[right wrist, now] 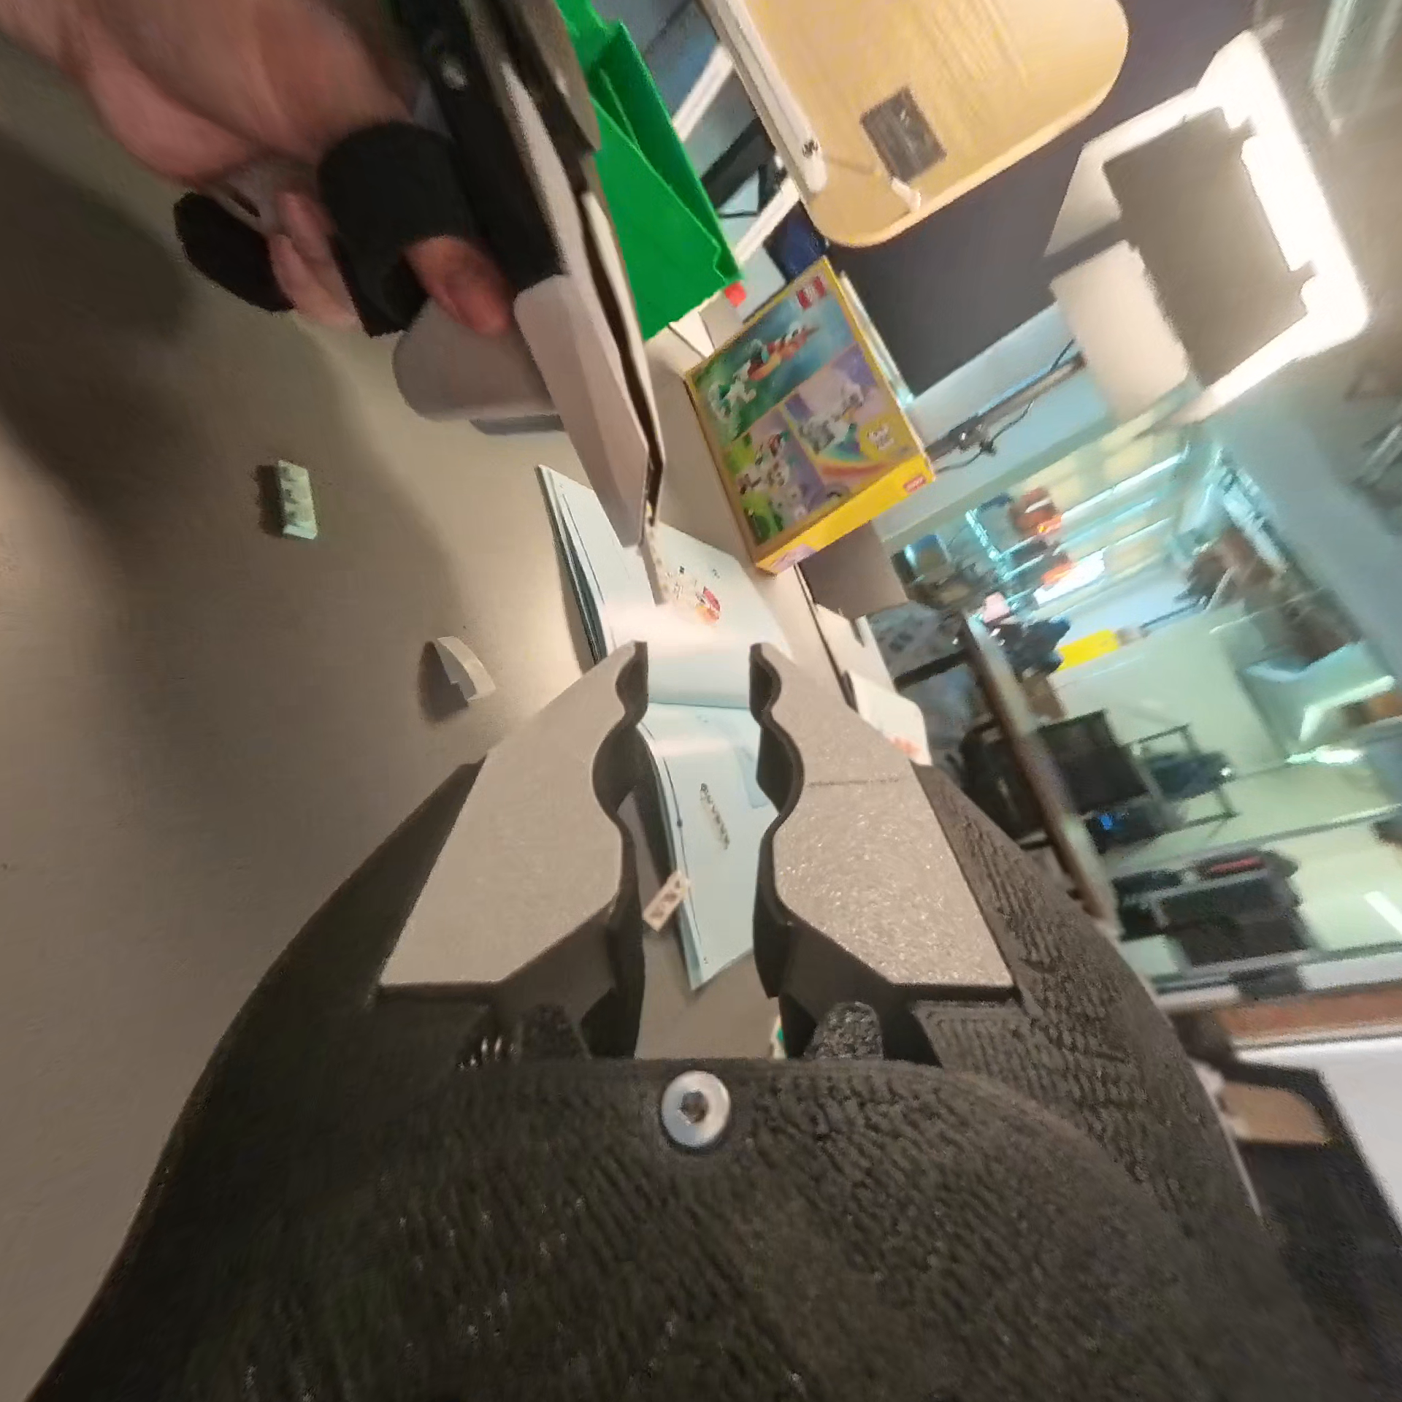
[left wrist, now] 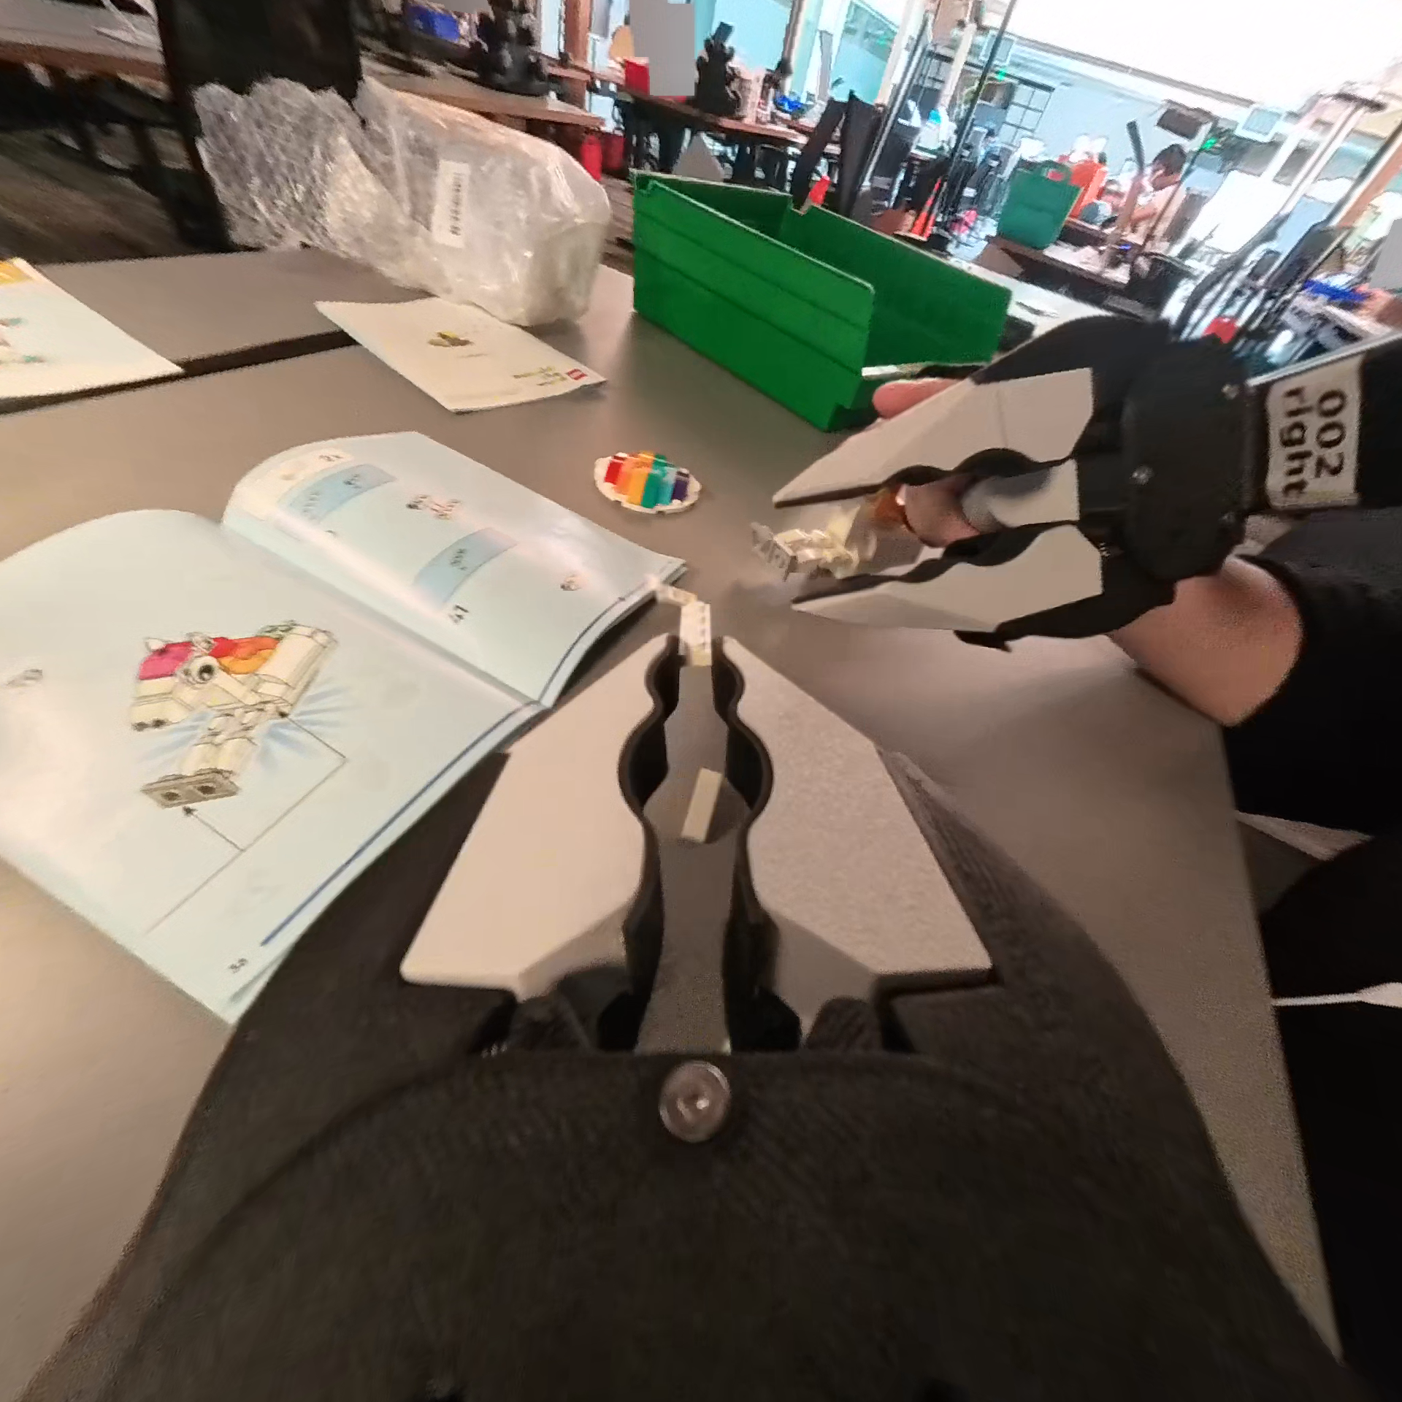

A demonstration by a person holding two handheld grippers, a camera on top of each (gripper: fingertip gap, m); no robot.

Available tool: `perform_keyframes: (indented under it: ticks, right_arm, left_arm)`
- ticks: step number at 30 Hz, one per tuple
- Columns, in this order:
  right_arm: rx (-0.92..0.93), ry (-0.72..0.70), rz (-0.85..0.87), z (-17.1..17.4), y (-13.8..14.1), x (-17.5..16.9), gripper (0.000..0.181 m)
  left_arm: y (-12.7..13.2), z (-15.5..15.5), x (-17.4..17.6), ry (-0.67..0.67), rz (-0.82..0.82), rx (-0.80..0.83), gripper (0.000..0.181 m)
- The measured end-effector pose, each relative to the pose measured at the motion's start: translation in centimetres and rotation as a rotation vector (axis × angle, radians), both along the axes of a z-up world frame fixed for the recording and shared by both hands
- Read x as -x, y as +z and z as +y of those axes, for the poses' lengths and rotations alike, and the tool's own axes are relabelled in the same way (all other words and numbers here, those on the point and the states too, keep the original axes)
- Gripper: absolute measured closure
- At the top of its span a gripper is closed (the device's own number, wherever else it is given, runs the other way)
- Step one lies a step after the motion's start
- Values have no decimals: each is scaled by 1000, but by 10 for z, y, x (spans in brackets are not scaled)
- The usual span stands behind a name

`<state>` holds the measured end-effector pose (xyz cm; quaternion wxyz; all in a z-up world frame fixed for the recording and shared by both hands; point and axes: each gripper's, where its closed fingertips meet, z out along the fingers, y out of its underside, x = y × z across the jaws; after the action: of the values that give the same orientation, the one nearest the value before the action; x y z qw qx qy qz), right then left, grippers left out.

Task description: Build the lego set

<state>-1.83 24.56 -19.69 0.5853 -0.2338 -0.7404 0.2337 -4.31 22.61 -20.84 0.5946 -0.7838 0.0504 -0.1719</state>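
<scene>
My left gripper point(left wrist: 698, 645) is shut on a small white studded plate point(left wrist: 696, 630) and holds it above the grey table point(left wrist: 948, 759), beside the open instruction booklet point(left wrist: 303, 645). It also shows in the right wrist view point(right wrist: 651, 523), with the plate point(right wrist: 658, 565) hanging from its tips. My right gripper point(left wrist: 785, 552) is turned on its side, open, just right of the plate. A white Lego assembly point(left wrist: 808, 545) shows between its fingers in the left wrist view. In its own view the right gripper point(right wrist: 698, 656) is open with nothing between the pads.
A round rainbow-coloured piece point(left wrist: 646, 485) lies behind the booklet. A green bin point(left wrist: 796, 303), a second booklet point(left wrist: 463, 356) and a bubble-wrap bundle point(left wrist: 425, 182) stand farther back. Loose white pieces point(right wrist: 288, 501) point(right wrist: 455, 675) lie on the table. The Lego box point(right wrist: 812, 425) stands beyond. One gripper's finger ends stand about 4 centimetres off the other's. From either gripper's tips it is about 20 centimetres to the round rainbow-coloured piece point(left wrist: 646, 485).
</scene>
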Motion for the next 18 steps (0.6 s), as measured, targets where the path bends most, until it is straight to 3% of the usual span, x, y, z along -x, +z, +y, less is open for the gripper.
perform_keyframes:
  ticks: [7,10,13,18]
  right_arm:
    - [126,-38,85,8,31,-7,157]
    - [191,-123,43,19,42,-17,159]
    - [218,-204,-175,25,27,-29,162]
    - [137,-275,-711,42,-3,-30,166]
  left_arm:
    - [15,-3,-9,37,195,-176,174]
    - [14,-6,-20,35,287,-247,174]
    - [16,-10,-28,22,357,-322,174]
    - [22,-16,-35,-7,365,-397,174]
